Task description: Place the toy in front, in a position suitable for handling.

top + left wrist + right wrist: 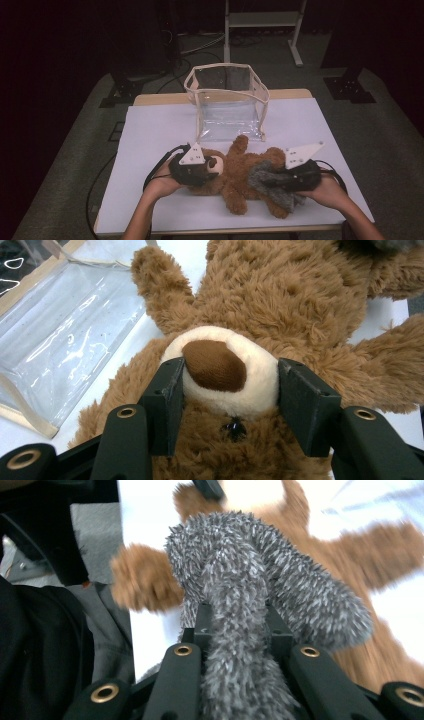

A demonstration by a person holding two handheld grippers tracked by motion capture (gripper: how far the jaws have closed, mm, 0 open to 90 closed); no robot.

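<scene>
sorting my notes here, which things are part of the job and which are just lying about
In the job: bear; grey fuzzy cloth; left gripper, shut on the bear's muzzle; right gripper, shut on the cloth.
Lying about: clear bag; metal stand.

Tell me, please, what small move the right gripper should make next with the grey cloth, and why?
Probably pull the grey fuzzy cloth a little further along the teddy bear. The right gripper is shut on the cloth, which lies bunched over the bear's lower body, while the left gripper clamps the muzzle and steadies it.
</scene>
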